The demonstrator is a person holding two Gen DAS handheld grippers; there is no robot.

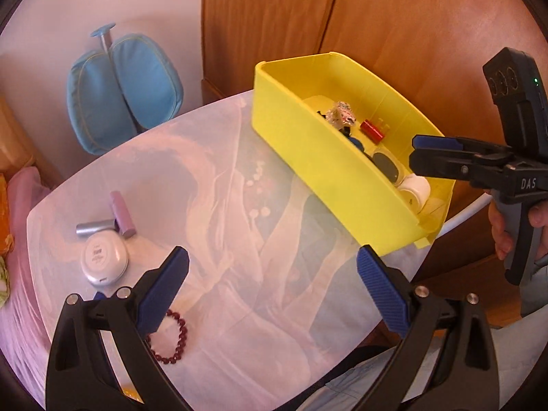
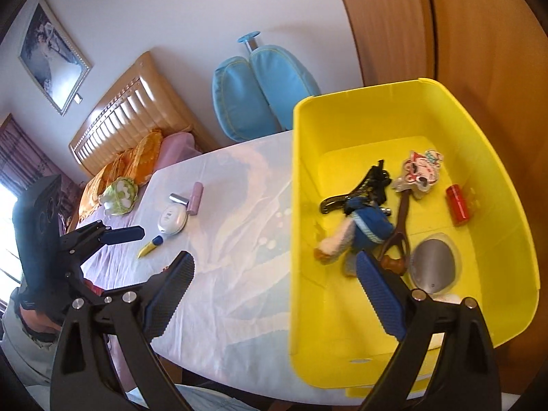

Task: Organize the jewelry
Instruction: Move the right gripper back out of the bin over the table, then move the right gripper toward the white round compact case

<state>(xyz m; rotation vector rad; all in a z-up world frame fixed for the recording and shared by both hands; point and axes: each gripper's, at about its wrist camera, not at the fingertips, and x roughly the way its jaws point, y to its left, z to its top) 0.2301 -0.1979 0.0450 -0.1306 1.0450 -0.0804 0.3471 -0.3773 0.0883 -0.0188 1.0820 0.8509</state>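
Dark red beaded bracelet [image 1: 169,339]: on the tabletop [image 1: 239,274], just beneath the wide-open, empty left gripper [image 1: 272,289], likely next for collection. Right gripper [image 2: 275,293]: jaws spread, nothing held, above the yellow plastic bin [image 2: 493,185] at right, where sorted pieces gather.

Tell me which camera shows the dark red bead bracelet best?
The left wrist view: the bead bracelet lies on the white table cover, near the left pad, partly hidden behind it. The right wrist view shows at most a reddish sliver behind its own left pad, too little to identify.
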